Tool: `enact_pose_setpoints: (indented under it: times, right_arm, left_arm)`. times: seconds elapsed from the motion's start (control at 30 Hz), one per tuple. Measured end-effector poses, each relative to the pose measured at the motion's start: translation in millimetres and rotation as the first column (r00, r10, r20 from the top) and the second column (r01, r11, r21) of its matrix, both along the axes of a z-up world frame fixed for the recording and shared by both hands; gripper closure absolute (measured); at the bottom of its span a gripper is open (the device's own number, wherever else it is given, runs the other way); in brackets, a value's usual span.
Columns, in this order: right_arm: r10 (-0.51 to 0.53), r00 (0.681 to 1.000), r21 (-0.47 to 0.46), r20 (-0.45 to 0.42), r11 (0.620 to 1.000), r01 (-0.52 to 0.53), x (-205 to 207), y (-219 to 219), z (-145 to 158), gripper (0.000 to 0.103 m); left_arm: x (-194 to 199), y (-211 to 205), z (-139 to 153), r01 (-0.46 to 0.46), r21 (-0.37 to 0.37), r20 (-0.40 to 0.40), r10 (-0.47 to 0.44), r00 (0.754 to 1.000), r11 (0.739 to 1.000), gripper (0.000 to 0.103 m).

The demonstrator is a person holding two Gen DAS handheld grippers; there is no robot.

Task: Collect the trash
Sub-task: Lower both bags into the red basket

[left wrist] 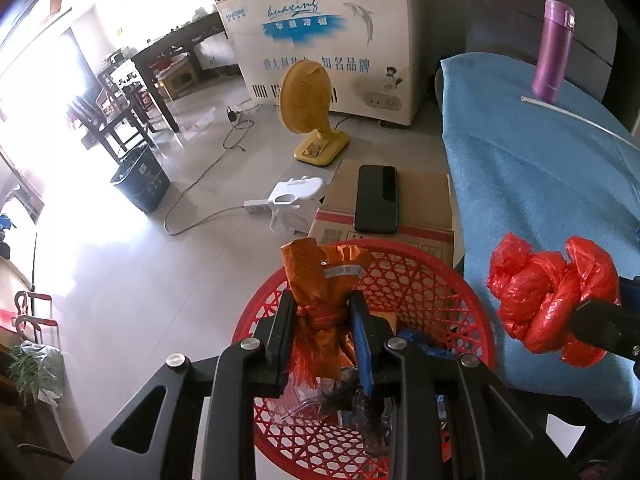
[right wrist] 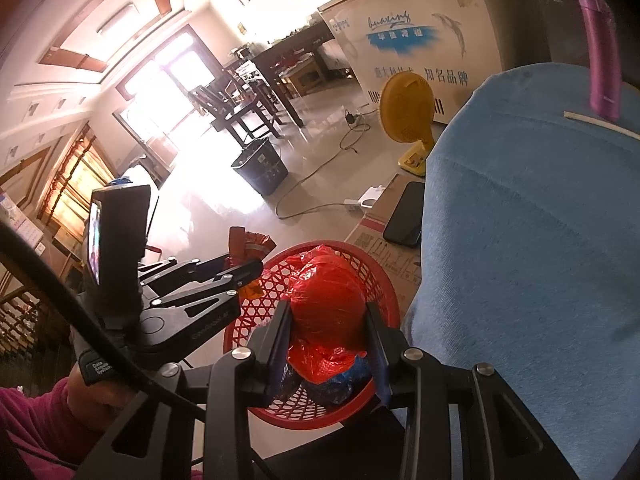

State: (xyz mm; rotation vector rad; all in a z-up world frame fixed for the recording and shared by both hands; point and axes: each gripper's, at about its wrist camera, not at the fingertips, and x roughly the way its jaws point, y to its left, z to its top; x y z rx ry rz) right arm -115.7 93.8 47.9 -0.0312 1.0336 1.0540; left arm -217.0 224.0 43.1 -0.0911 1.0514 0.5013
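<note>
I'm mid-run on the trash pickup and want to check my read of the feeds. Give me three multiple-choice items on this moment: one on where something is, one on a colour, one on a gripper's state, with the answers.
1. Where does the phone lie?
A. on the cardboard box
B. in the basket
C. on the blue cloth

2. What colour is the basket below the grippers?
A. blue
B. red
C. yellow

3. What is the left gripper doing?
A. open and holding nothing
B. shut on the purple bottle
C. shut on an orange wrapper

Answers: 1 A, the phone rests flat on the box top beside the blue cloth. 2 B, its lattice wall is red in both views. 3 C, the fingers press either side of the wrapper's tied neck above the basket, while the right gripper is shut on a red bag.
</note>
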Motion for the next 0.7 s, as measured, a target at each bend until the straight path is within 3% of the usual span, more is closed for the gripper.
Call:
enact_pose_setpoints:
  times: [0.7]
  right_arm:
    - [0.019, 1.0, -0.019, -0.021, 1.0, -0.019, 4.7, 9.5, -14.6, 0.065]
  left_arm:
    - [-1.0, 2.0, -11.4, -0.002, -0.002, -0.041, 0.002, 0.999, 1.0, 0.075]
